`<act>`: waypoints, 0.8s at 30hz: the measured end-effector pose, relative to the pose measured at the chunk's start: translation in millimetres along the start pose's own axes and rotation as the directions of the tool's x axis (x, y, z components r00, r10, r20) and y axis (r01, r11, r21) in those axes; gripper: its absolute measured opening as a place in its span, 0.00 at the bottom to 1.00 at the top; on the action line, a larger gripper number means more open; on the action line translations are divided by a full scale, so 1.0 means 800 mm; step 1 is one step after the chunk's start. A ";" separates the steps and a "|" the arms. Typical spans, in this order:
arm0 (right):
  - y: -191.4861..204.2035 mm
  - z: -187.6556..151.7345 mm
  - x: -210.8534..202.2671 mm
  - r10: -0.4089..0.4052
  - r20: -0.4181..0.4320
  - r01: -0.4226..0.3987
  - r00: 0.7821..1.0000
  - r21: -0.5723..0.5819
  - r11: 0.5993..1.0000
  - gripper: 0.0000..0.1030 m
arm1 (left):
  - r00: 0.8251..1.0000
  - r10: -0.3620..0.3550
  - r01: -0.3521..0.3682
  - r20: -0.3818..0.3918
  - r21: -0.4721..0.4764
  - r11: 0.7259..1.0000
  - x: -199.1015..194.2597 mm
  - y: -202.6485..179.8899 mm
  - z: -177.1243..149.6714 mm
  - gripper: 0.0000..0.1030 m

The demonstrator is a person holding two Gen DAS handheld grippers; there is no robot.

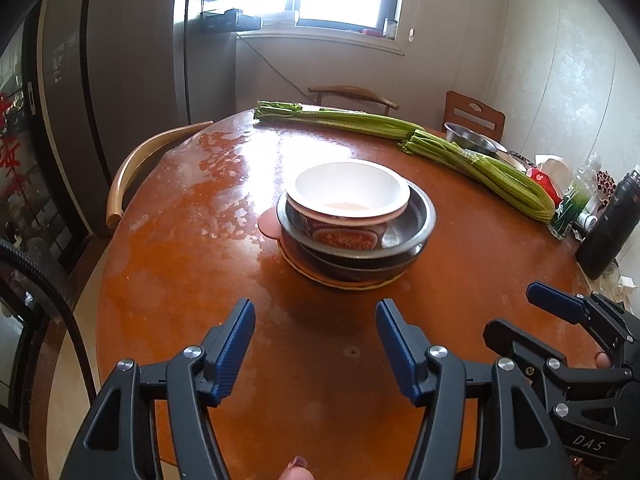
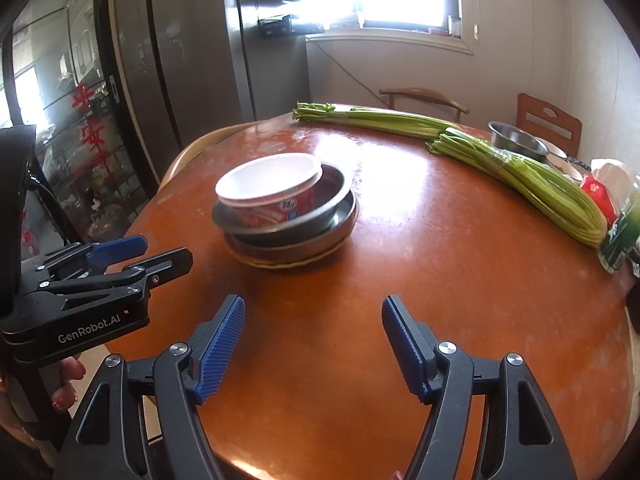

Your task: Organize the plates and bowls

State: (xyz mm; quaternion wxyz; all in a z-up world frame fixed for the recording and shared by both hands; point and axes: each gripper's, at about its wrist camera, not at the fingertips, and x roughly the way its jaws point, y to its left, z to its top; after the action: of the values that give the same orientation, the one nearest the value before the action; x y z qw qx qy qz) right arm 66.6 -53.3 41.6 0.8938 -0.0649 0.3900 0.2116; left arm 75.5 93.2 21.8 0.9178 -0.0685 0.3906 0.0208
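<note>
Tongs both empty, part-open: my left tongs (image 1: 315,354), right tongs (image 2: 313,350) hover short of the stack (image 1: 354,222) mid-worktop (image 1: 180,240). Top paper bowl (image 1: 350,190) looks light, flimsy; steel bowls (image 1: 416,224) slippery, I'd pinch rims.

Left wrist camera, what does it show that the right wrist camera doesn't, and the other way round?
Only the left wrist view shows the tall dark bottle standing whole at the table's right edge, and a pink mat peeking out beside the stack.

Only the right wrist view shows the red printed label on the paper bowl, and the glass door with red characters in full.

Both show the stack of bowls mid-table, the celery, the steel bowl at the back, and both grippers open and empty: left gripper, right gripper.
</note>
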 end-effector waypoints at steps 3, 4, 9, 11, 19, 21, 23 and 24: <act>-0.001 -0.019 -0.007 -0.008 0.010 0.008 1.000 -0.002 1.000 0.71 | 1.000 -0.006 0.006 0.010 0.002 1.000 -0.006 -0.009 -0.017 0.61; -0.002 -0.023 -0.008 -0.004 0.009 0.004 1.000 0.001 1.000 0.71 | 1.000 -0.008 0.008 0.003 -0.003 1.000 -0.006 -0.011 -0.022 0.61; -0.005 -0.041 -0.015 -0.002 0.011 0.001 1.000 0.013 1.000 0.71 | 1.000 -0.011 0.011 0.010 0.012 1.000 -0.013 -0.022 -0.036 0.61; -0.003 -0.044 -0.019 -0.002 0.013 0.002 1.000 0.013 1.000 0.71 | 1.000 -0.006 0.006 0.010 0.012 1.000 -0.016 -0.023 -0.038 0.61; -0.002 -0.047 -0.032 -0.005 0.037 0.004 0.999 0.010 1.000 0.71 | 0.999 -0.015 0.013 0.030 0.041 0.999 -0.029 -0.032 -0.045 0.61; -0.003 -0.048 -0.032 -0.008 0.035 0.008 0.999 0.013 1.000 0.71 | 0.999 -0.016 0.014 0.033 0.048 0.999 -0.030 -0.033 -0.046 0.61; -0.004 -0.049 -0.034 -0.009 0.037 0.009 0.999 0.014 1.000 0.71 | 0.999 -0.016 0.014 0.035 0.054 0.998 -0.032 -0.035 -0.047 0.61; -0.004 -0.049 -0.035 -0.009 0.037 0.009 0.999 0.015 1.000 0.71 | 0.999 -0.016 0.014 0.034 0.054 0.998 -0.031 -0.036 -0.048 0.61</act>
State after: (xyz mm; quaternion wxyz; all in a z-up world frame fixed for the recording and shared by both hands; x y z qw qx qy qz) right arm 24.5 -76.4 34.5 0.9023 -0.0562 0.3745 0.2059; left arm 33.2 60.0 16.7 0.9260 -0.0462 0.3747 0.0047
